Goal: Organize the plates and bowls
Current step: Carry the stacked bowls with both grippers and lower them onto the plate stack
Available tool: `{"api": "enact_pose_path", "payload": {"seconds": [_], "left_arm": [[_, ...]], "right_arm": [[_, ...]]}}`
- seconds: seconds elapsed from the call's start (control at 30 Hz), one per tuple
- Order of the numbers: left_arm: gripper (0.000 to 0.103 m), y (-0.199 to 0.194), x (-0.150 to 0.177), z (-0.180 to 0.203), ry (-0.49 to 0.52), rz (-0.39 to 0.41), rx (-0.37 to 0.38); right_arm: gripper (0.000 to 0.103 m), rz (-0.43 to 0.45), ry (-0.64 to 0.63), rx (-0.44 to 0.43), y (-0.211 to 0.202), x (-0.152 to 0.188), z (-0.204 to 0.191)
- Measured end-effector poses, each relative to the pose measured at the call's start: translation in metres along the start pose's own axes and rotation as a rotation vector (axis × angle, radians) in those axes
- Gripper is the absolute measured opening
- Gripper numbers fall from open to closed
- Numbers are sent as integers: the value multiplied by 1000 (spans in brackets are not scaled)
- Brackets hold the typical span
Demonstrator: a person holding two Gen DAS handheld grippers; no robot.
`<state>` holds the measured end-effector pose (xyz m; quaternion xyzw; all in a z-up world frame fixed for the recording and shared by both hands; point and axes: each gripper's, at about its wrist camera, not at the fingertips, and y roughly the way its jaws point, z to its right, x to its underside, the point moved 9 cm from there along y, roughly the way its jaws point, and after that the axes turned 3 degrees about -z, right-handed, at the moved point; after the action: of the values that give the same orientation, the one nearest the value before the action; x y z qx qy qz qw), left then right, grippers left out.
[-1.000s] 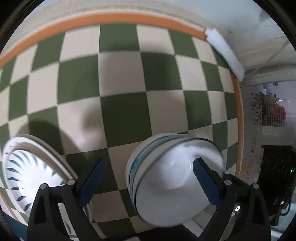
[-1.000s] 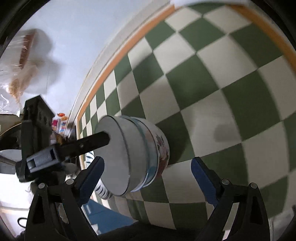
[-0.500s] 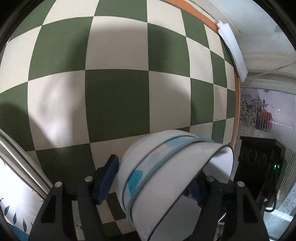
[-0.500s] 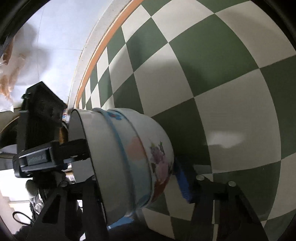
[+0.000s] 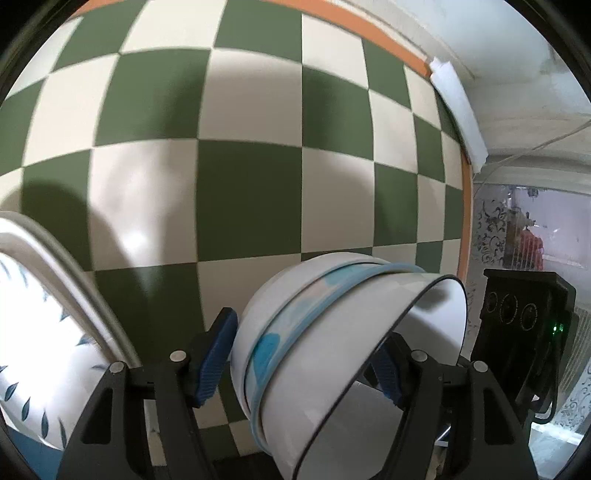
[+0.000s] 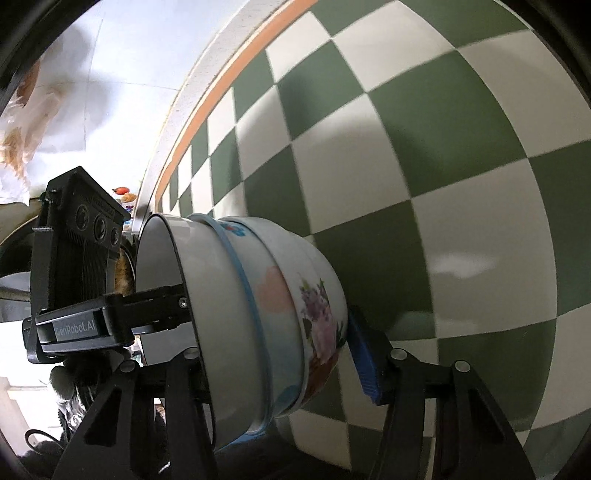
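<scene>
Both tongs pinch one nested stack of bowls

The left gripper point(image 5: 303, 354) and right gripper point(image 6: 273, 354) each clamp the bowls point(image 6: 266, 317), low centre of frame; stacking looks done, placing remains. Plates point(image 5: 33, 317) wait lower left on the green-checked tablecloth point(image 5: 251, 206); white wall behind.

A green-and-cream checkered cloth point(image 5: 251, 155) with an orange border point(image 5: 369, 27) covers the table — a soft glare sits on one cream square. Beyond its edge rises a pale wall point(image 6: 122, 66). At the right, a patterned screen point(image 5: 495, 229) stands in bright daylight — details there blur.
</scene>
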<state>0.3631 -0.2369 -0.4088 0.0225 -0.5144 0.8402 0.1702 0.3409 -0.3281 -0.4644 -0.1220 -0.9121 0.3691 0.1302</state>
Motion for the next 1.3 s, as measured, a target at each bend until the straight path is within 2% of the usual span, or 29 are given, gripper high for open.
{"api": "enact_pose_path", "payload": {"seconds": [0.2,0.33,0.57,0.77,1.0,1.3], "left_arm": [[66,-38,2,-12,-1,30,4],[66,-67,4,-34,-6,55,-3],[66,-111,8,-90,-44,110,-18],[66,-127,11,-137,-98,131,-20],[66,-124,16,-175,-159,127,1],[66,-109,18,-190,-179,105,19]], "right_arm": [[57,-4,-38,1,2,-1,-42],[57,-12,-70,-3,14,0,-77],[57,-45,-132,-20,62,-1,-140],[57,-88,-177,-21,106,5,-175],[57,-138,-193,-4,153,11,-193],[57,-167,-188,29,174,19,-183]]}}
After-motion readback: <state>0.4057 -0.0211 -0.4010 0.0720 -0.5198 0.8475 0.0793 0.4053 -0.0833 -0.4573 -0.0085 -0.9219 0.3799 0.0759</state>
